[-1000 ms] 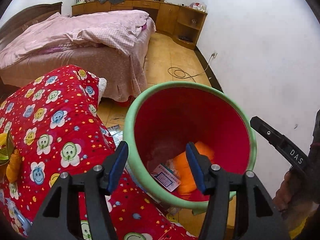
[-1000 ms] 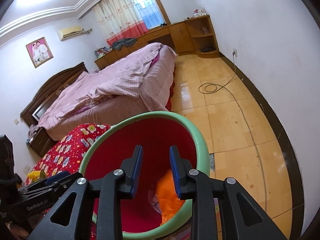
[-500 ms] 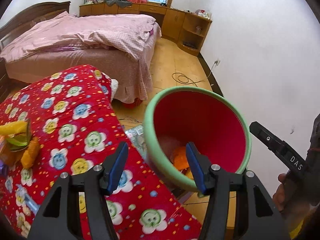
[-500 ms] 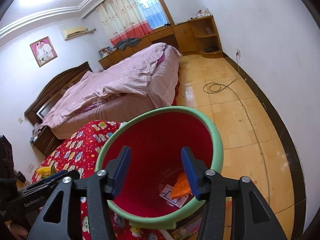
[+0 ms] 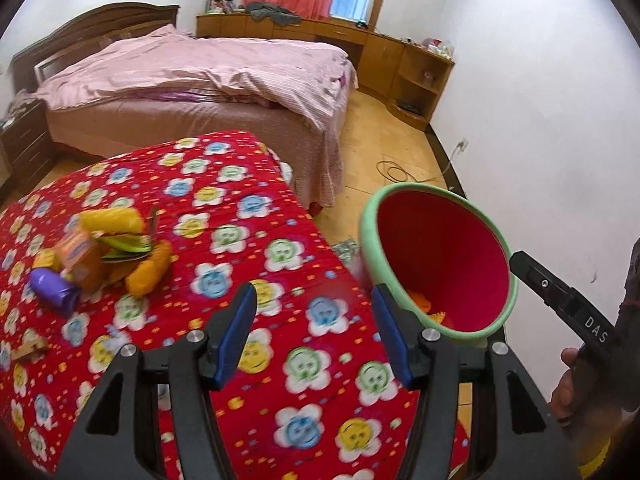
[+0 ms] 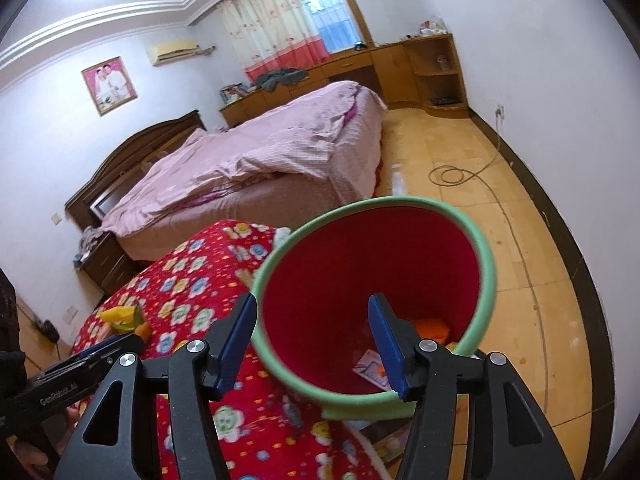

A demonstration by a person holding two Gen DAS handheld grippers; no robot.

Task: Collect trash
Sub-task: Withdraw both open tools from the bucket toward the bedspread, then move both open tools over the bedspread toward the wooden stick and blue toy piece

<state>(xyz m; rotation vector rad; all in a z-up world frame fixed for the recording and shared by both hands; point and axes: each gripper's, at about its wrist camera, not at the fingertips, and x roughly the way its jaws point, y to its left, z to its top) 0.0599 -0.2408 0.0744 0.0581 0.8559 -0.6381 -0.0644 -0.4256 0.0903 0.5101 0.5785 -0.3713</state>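
Left wrist view: your empty left claw gapes; the trash pile lies ahead-left, nearer it than the spread right claw.

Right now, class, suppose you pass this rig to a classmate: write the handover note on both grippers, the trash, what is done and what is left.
Left gripper: open, empty, over the red flowered quilt.
Right gripper: open, empty, above the mouth of the green-rimmed bin.
Done: orange wrappers and a printed packet lie in the bin.
Left: the pile of yellow, orange and purple wrappers on the quilt, to the left of the left gripper, plus a small scrap near the quilt's left edge. Bin stands on the floor beside the quilt.
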